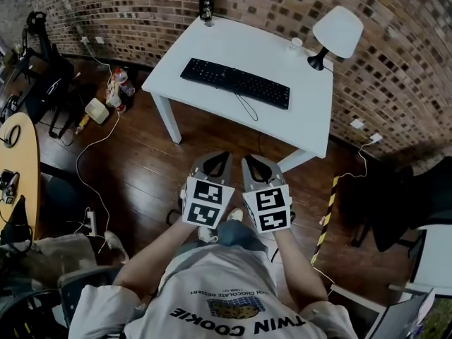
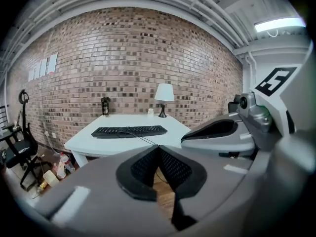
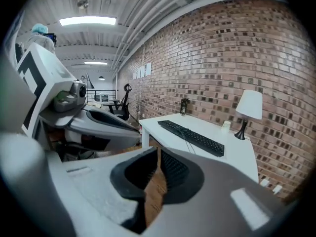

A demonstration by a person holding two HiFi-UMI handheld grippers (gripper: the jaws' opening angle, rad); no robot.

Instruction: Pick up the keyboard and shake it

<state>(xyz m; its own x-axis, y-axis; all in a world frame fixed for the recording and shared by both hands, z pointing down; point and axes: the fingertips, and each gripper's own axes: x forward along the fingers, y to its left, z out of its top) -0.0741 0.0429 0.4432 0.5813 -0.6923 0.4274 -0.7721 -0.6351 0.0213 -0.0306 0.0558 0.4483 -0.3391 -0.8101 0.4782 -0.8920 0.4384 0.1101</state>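
A black keyboard (image 1: 235,82) lies flat on the white table (image 1: 212,44), its cable trailing toward the front edge. It also shows in the left gripper view as the keyboard (image 2: 129,131) and in the right gripper view as the keyboard (image 3: 191,137). My left gripper (image 1: 221,156) and right gripper (image 1: 249,159) hang side by side over the wooden floor, well short of the table. Both are shut with nothing between the jaws. The same holds for the left gripper (image 2: 158,148) and the right gripper (image 3: 159,151) in their own views.
A white lamp (image 1: 335,35) stands at the table's far right corner, a small white cup (image 1: 295,44) beside it and a dark bottle (image 1: 207,4) at the back. Bottles and clutter (image 1: 116,90) sit on the floor left of the table. A round wooden table (image 1: 18,168) is at far left.
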